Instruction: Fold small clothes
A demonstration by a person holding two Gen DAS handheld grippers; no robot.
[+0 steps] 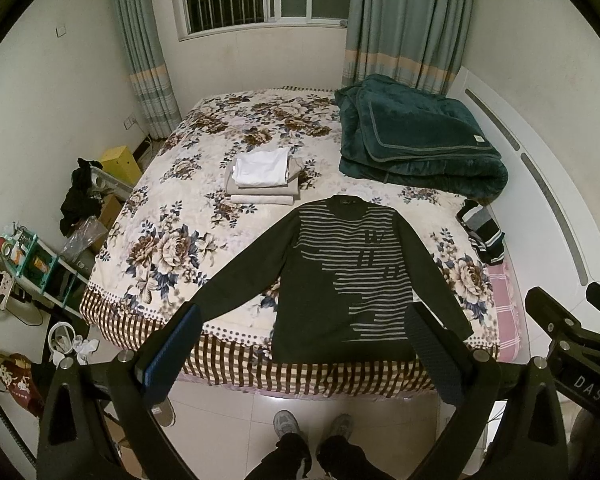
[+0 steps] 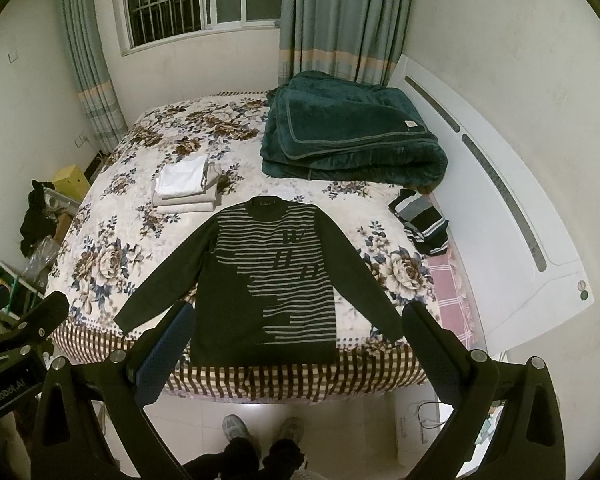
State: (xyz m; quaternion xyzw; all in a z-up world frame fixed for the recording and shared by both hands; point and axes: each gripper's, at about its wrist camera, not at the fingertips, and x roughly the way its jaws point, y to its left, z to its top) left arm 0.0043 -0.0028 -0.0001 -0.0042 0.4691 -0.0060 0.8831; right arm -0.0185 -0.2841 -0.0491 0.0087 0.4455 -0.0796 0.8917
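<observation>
A dark sweater with grey stripes (image 1: 340,280) (image 2: 268,280) lies flat, sleeves spread, at the near edge of the flowered bed (image 1: 172,240) (image 2: 112,240). My left gripper (image 1: 304,316) hangs open in front of the sweater's hem, nothing between its fingers. My right gripper (image 2: 296,312) is open too and holds nothing, at the same distance before the bed edge. A stack of folded beige and white clothes (image 1: 262,176) (image 2: 186,186) rests behind the sweater. A crumpled striped garment (image 1: 482,232) (image 2: 422,220) lies at the bed's right side.
A folded green blanket (image 1: 416,136) (image 2: 348,136) sits at the back right, beside a white headboard (image 2: 500,184). Boxes, a rack and clutter (image 1: 40,260) fill the floor to the left. The person's feet (image 1: 312,428) stand on tiles before the bed.
</observation>
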